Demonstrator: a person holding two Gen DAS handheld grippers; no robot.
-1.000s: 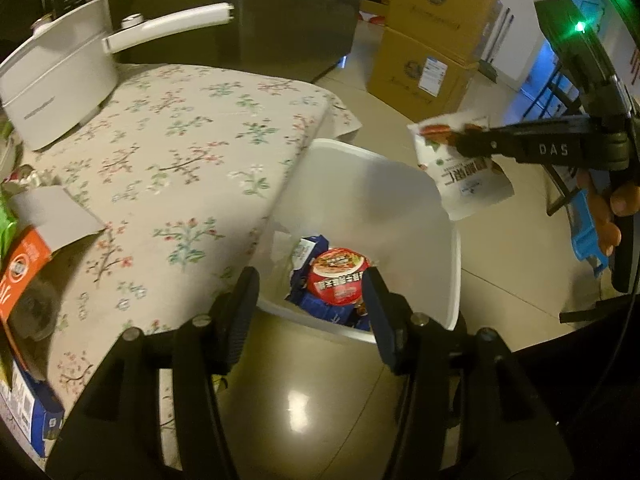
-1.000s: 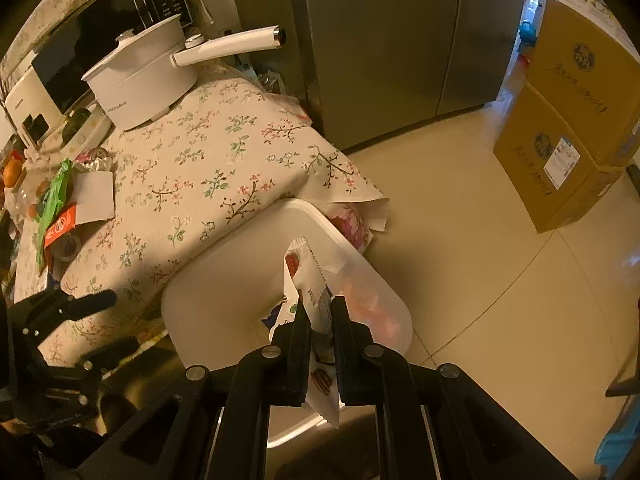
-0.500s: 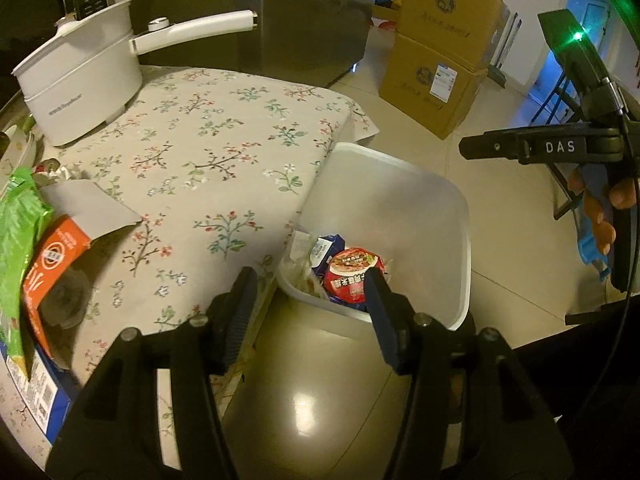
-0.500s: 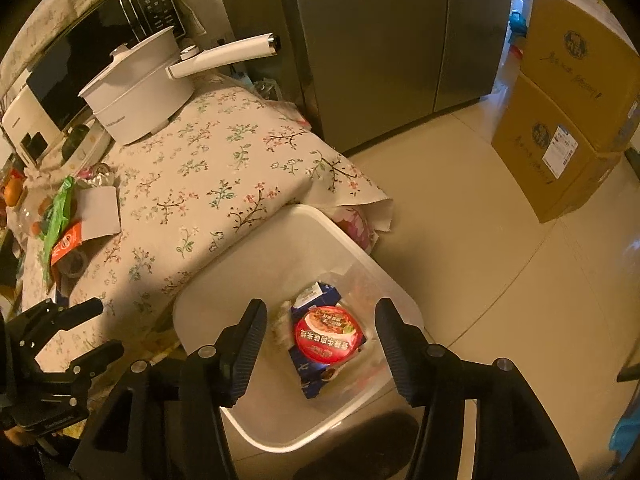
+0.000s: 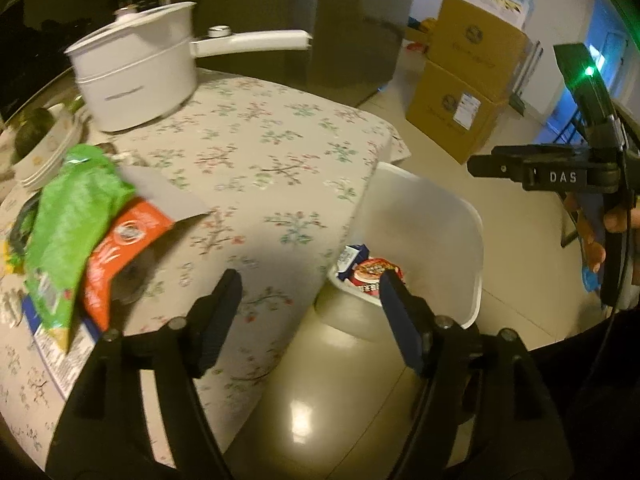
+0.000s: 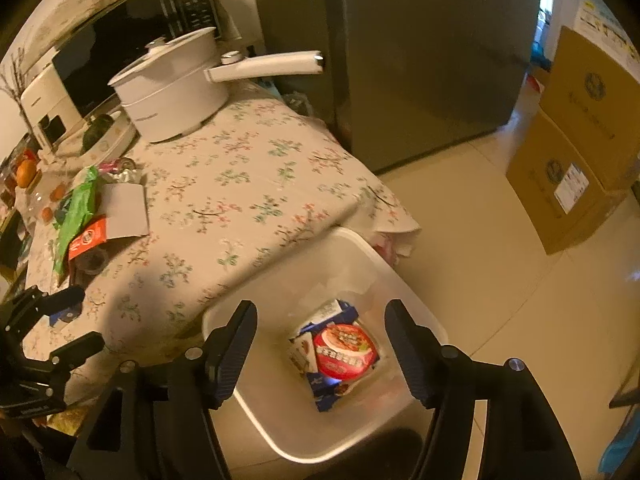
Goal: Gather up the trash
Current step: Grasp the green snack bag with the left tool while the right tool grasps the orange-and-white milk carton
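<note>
Trash, loose: green crinkled plastic snack bag lying over an orange cardboard carton with a grey flap, at the near-left of the table, which is draped in a pale floral cloth. Trash, binned: red-lidded round noodle cup atop blue-and-white wrappers in the bottom of the white plastic rectangular bin, which stands on the glossy tile floor tight against the table's corner.

Large to small. Grey steel fridge behind the table. Two stacked brown cardboard boxes on the floor, well apart from the bin. Black microwave at the back. White lidded electric pot with a long handle on the table's far side.

Left claw: released, jaws just widened, nothing between them; it hangs over the table edge beside the bin. Right claw: released, jaws just spread, empty, directly above the bin's contents.
</note>
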